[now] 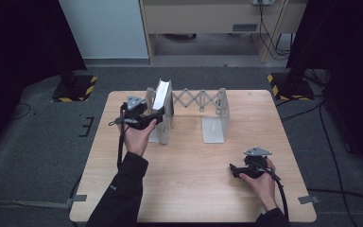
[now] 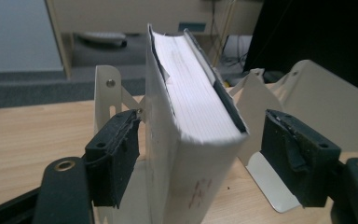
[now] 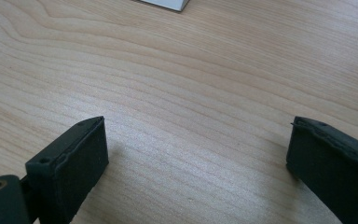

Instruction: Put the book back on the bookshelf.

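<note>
A thick white-paged book [image 1: 162,97] with dark covers stands upright at the left end of a white metal expanding book rack [image 1: 201,100] at the back of the wooden table [image 1: 194,189]. My left gripper [image 1: 155,116] reaches it from the left front. In the left gripper view the book [image 2: 196,140] stands between the two black pads [image 2: 114,156], with a small gap on each side, so the left gripper [image 2: 205,158] is open. My right gripper [image 1: 234,169] rests low near the table's front right. It [image 3: 196,158] is open over bare wood with nothing between its jaws.
The rack's right end plate [image 1: 216,124] stands apart with an unfilled slot between it and the book. Black stands with yellow-striped bases [image 1: 73,90] [image 1: 290,87] flank the table's far corners. Cables trail on the grey floor [image 1: 38,142].
</note>
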{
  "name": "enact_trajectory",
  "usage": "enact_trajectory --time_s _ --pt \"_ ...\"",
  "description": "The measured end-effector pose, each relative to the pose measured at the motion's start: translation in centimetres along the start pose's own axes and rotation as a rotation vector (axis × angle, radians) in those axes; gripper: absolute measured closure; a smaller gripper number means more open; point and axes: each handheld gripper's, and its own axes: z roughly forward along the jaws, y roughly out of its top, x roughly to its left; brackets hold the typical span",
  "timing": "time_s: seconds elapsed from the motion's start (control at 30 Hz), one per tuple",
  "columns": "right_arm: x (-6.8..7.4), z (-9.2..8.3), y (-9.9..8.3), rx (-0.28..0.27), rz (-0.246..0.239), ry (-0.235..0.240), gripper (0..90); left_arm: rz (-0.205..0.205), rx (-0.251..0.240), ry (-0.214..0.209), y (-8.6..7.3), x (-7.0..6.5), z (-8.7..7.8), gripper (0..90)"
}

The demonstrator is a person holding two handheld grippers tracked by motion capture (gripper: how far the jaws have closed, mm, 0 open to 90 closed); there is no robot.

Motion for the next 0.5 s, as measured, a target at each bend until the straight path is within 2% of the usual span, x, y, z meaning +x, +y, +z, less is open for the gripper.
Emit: enact_trajectory --time_s 0.13,0.23,0.3,0.43,0.5 --pt "-0.1 0.0 0.0 -0.009 0.004 0.0 6.8 0.019 -0.009 -0.052 -2.2 0.8 -2.8 25.3" --pt "-0.3 -0.3 -0.1 -0.014 0.01 -0.004 13.6 0.022 0.001 -0.059 -4.1 1.5 -4.1 24.7" --pt "-0.6 -0.7 0.0 0.003 0.027 -0.006 16.4 0.026 0.025 -0.062 -5.5 2.1 -4.6 24.4" --pt "-1.7 -1.7 -0.1 -0.032 0.036 -0.036 17.6 0.036 0.089 -0.06 -8.5 3.4 -5.1 24.1" --pt "-2.3 -2.0 -0.2 -0.041 0.041 -0.045 17.3 0.023 0.136 -0.059 -10.0 4.2 -5.0 23.8"
